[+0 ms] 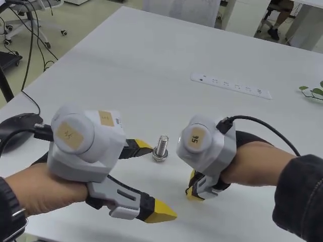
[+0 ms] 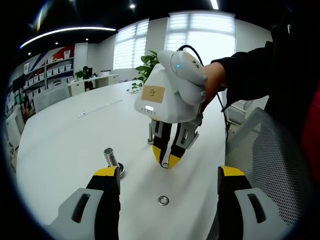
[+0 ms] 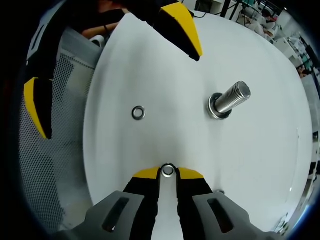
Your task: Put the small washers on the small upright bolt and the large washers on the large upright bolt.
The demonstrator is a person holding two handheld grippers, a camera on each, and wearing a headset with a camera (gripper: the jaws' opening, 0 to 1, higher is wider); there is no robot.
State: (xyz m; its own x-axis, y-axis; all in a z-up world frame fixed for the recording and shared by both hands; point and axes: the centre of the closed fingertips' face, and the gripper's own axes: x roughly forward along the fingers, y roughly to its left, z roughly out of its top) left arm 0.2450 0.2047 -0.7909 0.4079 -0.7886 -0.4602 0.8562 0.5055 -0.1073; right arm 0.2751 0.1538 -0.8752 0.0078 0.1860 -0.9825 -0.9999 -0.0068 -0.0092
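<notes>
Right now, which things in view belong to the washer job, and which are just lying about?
Job:
- upright bolt
- held washer, in the shut jaws of the right gripper
- loose washer
- left gripper, jaws open

Lying about:
- power strip
- plant leaves
- mesh chair

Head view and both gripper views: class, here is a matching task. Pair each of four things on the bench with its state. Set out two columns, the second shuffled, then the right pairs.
Column one
1. left hand-held gripper
2. right hand-held gripper
3. loose washer
4. bolt

Column two
A. stands upright on the table
B. jaws wide apart, holding nothing
C. lies flat on the table
D. shut on a washer

Pairs: 1-B; 2-D; 3-C; 4-A
</notes>
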